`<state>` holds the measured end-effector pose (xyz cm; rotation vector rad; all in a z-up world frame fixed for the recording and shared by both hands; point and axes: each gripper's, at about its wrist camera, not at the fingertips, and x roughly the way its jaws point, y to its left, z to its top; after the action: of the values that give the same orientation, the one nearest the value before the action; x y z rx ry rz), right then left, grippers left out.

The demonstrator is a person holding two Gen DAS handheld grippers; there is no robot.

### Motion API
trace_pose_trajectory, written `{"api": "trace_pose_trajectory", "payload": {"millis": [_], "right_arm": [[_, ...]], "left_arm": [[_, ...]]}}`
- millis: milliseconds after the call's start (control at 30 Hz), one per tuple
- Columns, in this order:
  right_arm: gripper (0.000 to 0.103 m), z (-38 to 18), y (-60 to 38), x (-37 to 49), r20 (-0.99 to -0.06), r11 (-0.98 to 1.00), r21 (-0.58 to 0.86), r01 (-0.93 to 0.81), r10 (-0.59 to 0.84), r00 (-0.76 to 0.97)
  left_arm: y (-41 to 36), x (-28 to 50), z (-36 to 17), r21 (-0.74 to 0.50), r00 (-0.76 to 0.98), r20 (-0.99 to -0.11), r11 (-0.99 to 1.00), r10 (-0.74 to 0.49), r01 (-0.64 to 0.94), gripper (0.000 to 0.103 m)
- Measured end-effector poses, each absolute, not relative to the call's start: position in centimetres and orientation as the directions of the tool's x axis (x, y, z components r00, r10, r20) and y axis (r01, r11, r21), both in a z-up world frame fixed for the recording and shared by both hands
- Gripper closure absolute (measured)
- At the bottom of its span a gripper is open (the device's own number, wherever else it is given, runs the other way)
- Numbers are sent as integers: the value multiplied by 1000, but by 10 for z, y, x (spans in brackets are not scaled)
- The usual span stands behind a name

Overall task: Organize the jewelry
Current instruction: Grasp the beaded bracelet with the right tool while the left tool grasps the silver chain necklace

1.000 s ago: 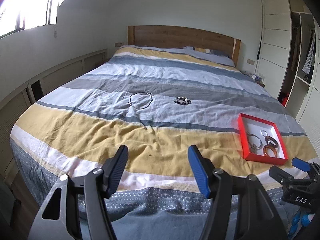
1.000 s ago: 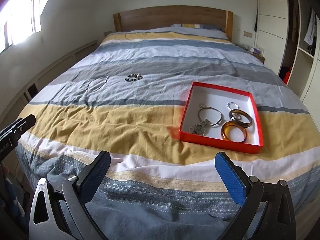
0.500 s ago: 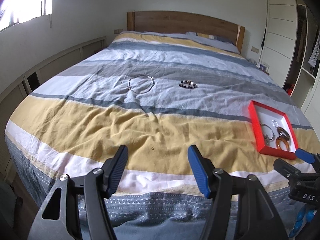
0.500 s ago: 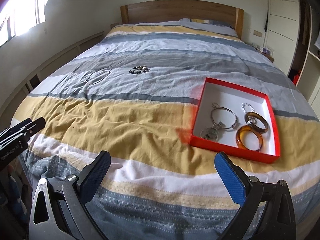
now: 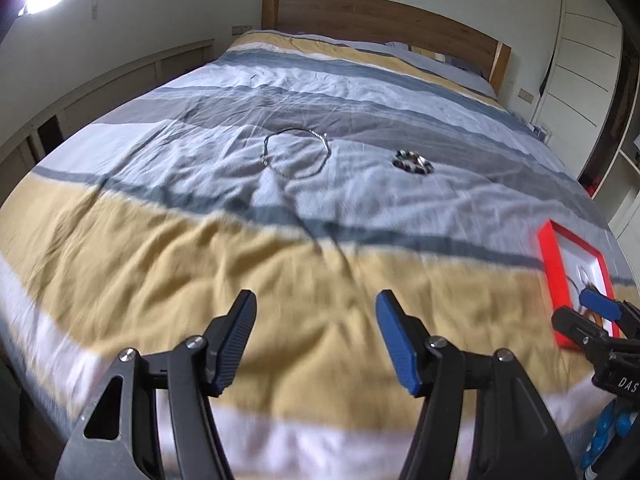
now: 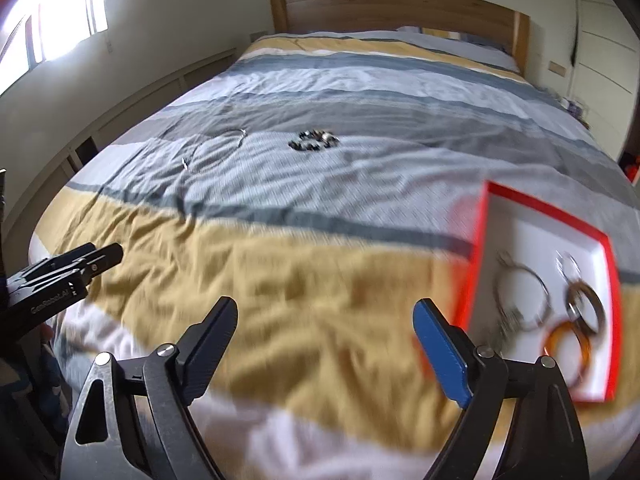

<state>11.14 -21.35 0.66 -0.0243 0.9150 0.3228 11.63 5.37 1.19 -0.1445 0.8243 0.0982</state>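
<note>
Both hand-held grippers hang over the yellow band at the foot of a striped bed (image 5: 280, 120): the left hand-held gripper (image 5: 316, 310) has its jaws apart with nothing between them, and the right hand-held gripper (image 6: 324, 320) is also empty, its wide jaws having just been closing a little. Farther up the bed, on the pale grey stripe, a thin necklace (image 5: 296, 154) lies in an open loop, with a beaded bracelet (image 5: 413, 161) bunched just to its right. A red tray (image 6: 482, 240) sits at the bed's right side, its long axis running toward the headboard (image 6: 400, 8), holding a wire hoop (image 6: 520, 294) and bangles (image 6: 582, 308).
</note>
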Motion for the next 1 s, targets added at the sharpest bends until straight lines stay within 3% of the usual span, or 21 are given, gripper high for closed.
{"api": "trace_pose_trajectory", "payload": {"millis": [300,467,733,1000], "right_arm": [[15,-7,-176,231,-771,927,158,-339,331,544],[15,-24,-160,288,-773,919,193,-344,359,524],[14,-53,-151,349,-777,901,283,-330,417,472],[11,-75,-136,388,-782,881,316,-352,452,429]], "left_arm": [[80,230,-6,-114,674,-738,990,-30,-80,43],[101,282,-12,-91,689,-725,990,10,-110,43],[172,338,-32,-283,679,-731,935,-68,-212,43],[154,365,-51,-395,654,-719,912,-234,-108,42]]}}
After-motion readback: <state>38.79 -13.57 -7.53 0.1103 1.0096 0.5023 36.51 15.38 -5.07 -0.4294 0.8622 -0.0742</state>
